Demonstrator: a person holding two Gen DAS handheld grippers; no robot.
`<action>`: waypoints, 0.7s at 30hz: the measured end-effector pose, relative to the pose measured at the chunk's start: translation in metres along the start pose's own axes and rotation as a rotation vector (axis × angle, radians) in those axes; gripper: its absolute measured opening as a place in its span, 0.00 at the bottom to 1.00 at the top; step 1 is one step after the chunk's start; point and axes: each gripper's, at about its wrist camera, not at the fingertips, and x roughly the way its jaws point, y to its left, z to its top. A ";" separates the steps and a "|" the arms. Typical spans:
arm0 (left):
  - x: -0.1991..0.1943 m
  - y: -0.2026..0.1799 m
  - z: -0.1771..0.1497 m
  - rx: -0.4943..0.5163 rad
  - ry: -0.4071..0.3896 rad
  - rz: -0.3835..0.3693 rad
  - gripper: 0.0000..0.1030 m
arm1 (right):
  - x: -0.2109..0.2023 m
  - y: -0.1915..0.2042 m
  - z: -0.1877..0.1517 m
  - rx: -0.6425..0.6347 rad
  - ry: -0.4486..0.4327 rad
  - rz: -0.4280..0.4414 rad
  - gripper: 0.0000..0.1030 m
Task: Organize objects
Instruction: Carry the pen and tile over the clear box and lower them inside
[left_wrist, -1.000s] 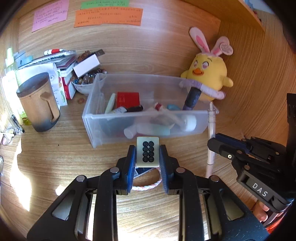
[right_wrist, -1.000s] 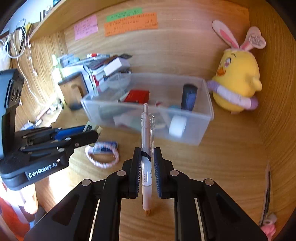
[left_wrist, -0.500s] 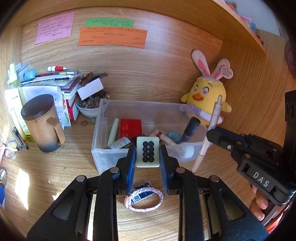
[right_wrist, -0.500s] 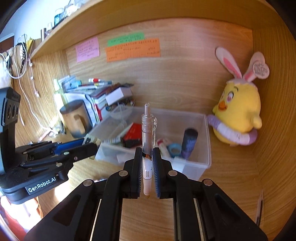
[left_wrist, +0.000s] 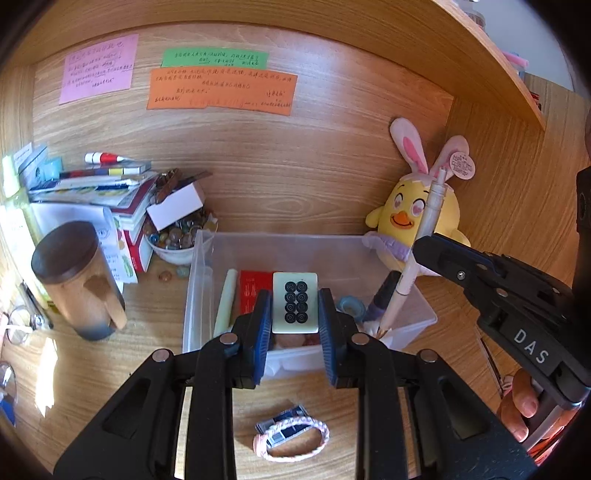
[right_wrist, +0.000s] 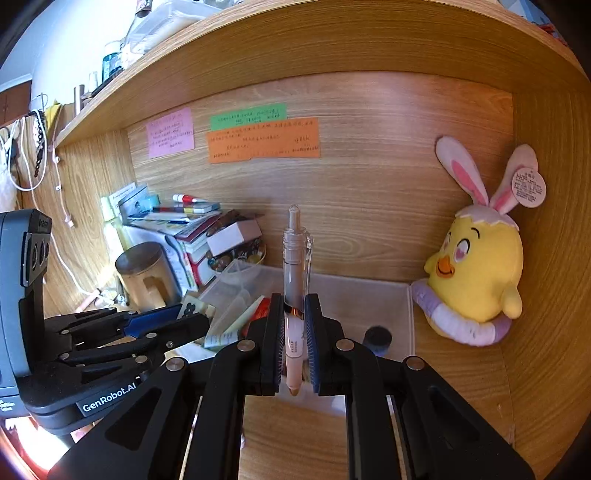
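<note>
The left gripper (left_wrist: 295, 310) pinches a mahjong tile (left_wrist: 295, 302) upright, above the near wall of the clear plastic bin (left_wrist: 199, 295). The right gripper (right_wrist: 293, 332) is pressed tight on a retractable pen (right_wrist: 295, 266), tip down, over the bin's near right corner.

1. Carry each item fully past the near wall before you release.
2. Lower the tile toward bare bin floor, clear of the red box (left_wrist: 255, 290).
3. Tilt the pen flat so it lies along the bin; dropped upright, it would likely lean out over the rim.
4. Release one gripper at a time, keeping them apart.

The hair tie (left_wrist: 291, 437) and small card (left_wrist: 286, 428) on the desk (left_wrist: 110, 354) remain unsorted.
</note>
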 end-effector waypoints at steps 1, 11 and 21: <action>0.002 0.001 0.002 -0.001 0.001 0.001 0.24 | 0.001 -0.001 0.001 -0.001 -0.001 -0.003 0.10; 0.043 0.018 -0.001 -0.046 0.084 0.013 0.23 | 0.037 -0.006 -0.003 -0.029 0.052 -0.072 0.10; 0.063 0.022 -0.007 -0.043 0.124 0.015 0.23 | 0.074 -0.003 -0.018 -0.055 0.139 -0.061 0.10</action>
